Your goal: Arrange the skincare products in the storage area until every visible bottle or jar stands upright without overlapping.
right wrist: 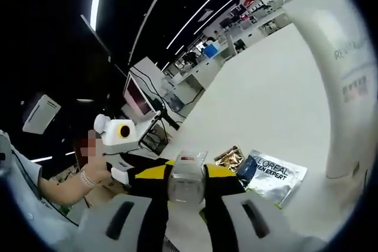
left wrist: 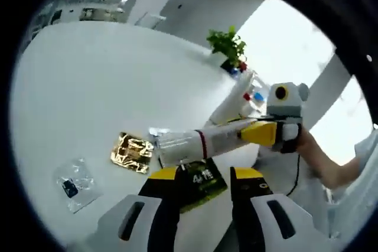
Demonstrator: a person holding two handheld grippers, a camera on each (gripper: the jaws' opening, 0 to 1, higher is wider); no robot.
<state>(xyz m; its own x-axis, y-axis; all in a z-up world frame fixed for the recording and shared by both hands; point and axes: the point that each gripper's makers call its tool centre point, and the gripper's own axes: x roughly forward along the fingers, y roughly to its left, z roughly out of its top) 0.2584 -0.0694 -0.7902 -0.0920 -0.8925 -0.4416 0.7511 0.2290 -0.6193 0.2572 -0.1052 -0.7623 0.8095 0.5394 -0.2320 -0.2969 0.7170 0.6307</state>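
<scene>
Step in hand: one product is held off the white tabletop [left wrist: 88, 87] for placing; standing it upright is not yet done.

Right tool [left wrist: 260, 133]: seen in the left gripper view coming in from the right, its yellow-tipped jaws pressed onto a clear bottle [left wrist: 189, 144] with a red band, which lies roughly horizontal above the tabletop. In the right gripper view the same bottle sits end-on between that tool's own jaws. A person's hand [left wrist: 310, 146] grips the tool from behind, forearm extended toward the right edge.

Left tool [left wrist: 204, 176]: jaws pinched on a dark green sachet [left wrist: 204, 182] with pale lettering, held low.

On the tabletop: a gold foil sachet [left wrist: 133, 153], just beside the bottle's free end; a clear packet [left wrist: 75, 182] with a dark item inside, apart to its left; a silver sachet [right wrist: 273, 174] in the right gripper view. A white tube [left wrist: 233, 107] stands behind the right tool; it appears upright, though distortion makes this uncertain. A potted plant [left wrist: 229, 48] stands further back.

Next move, as judged: rotate the right wrist to bring the bottle vertical, then lower it onto bare tabletop clear of the sachets and the tube.
</scene>
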